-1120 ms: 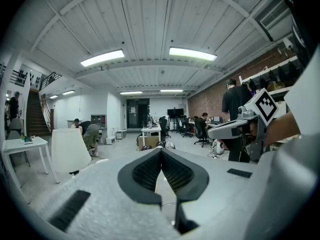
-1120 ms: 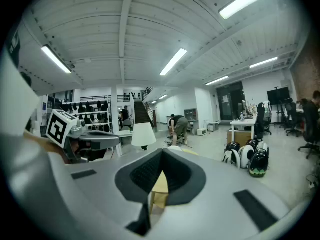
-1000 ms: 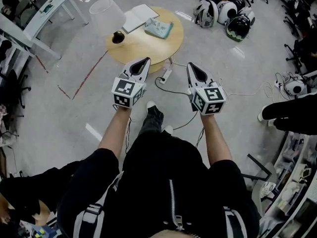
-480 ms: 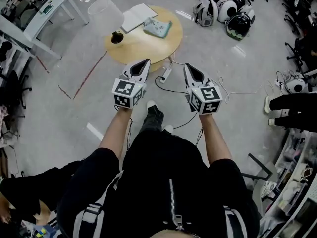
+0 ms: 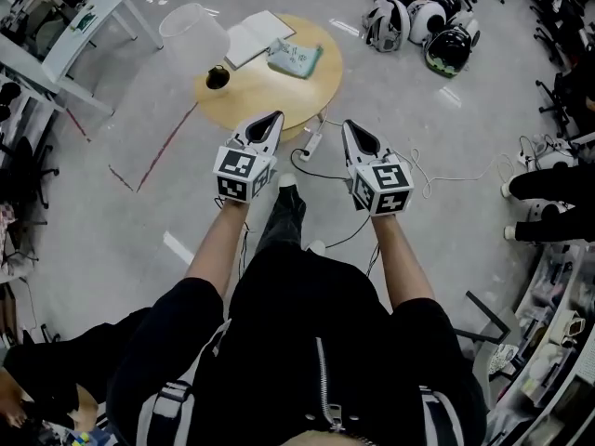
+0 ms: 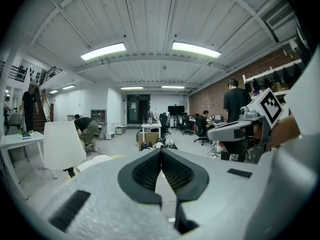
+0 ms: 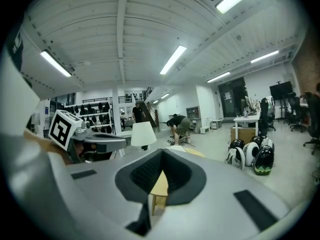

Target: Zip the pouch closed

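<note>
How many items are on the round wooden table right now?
3: the pouch at the far side, a white booklet just left of it, and a small black object near the left edge. Nothing looks hidden.

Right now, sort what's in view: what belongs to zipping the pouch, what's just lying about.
For the job: pouch, round table under it, left gripper, right gripper, both shut, empty.
Lying about: open notebook, small dark object, helmets, power strip.

Round table, helmets, notebook
</note>
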Demonstrator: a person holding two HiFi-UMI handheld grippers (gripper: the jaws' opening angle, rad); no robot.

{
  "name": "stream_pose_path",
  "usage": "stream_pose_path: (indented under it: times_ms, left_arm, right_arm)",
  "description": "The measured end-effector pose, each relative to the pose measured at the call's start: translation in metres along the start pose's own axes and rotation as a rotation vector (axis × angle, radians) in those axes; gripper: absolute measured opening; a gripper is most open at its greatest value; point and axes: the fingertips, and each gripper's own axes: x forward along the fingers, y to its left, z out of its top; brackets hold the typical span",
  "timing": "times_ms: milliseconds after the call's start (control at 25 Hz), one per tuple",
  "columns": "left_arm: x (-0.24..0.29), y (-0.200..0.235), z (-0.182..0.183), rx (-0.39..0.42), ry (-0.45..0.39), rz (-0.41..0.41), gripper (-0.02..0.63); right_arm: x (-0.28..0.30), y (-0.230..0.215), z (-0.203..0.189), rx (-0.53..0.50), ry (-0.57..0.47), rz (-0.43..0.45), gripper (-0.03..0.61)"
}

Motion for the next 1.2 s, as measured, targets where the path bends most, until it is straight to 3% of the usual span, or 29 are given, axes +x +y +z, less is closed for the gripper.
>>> stream_pose_path:
  times_ms: [360,800,1200]
  left_arm:
    - [0.09,0.059,0.005,-0.012,0.026,-0.052,0.008]
    - [0.2,0.167,0.021,0.0,0.057,-0.149,0.008]
    - [0.264,0.211,0.021,-0.014,0.09,-0.239,0.008]
  right_arm:
    - [0.09,-0.046,0.016,-0.029,0.017,-0.015,0.005]
    - [0.235,-0.095,0.05,-0.031,0.046,-0.063,0.005]
    - [0.291,-0.128,0.061,-0.017,0.045,-0.15,0.005]
